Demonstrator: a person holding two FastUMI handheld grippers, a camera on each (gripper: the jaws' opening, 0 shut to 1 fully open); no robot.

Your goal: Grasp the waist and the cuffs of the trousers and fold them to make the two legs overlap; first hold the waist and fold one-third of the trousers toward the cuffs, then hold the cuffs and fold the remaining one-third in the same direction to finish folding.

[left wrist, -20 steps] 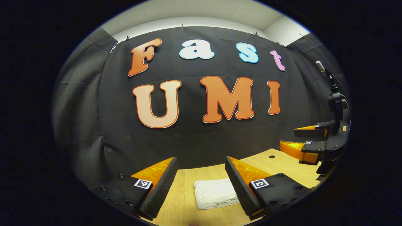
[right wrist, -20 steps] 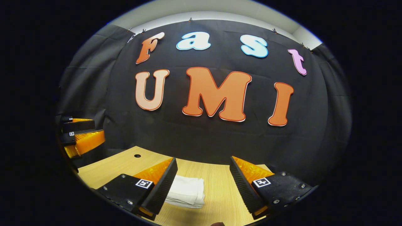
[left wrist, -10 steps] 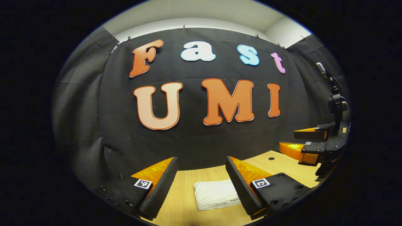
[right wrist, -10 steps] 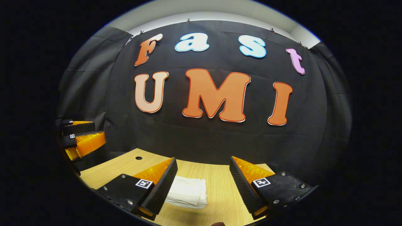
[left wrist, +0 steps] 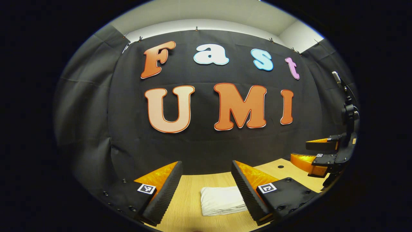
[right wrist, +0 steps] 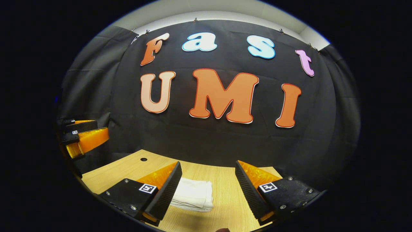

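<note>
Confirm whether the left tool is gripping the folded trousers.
No: the left tool is open above the table, and the folded white trousers lie untouched below.

Soft white cloth trousers (left wrist: 222,200) lie folded on a matt wood-grain table (left wrist: 190,206).

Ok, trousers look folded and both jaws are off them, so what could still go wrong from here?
1. The folded white trousers lie loose on the wooden table; the layers at their edge could spring open.
2. Left gripper and right gripper hover open just above; a dip could drag the bundle.
</note>
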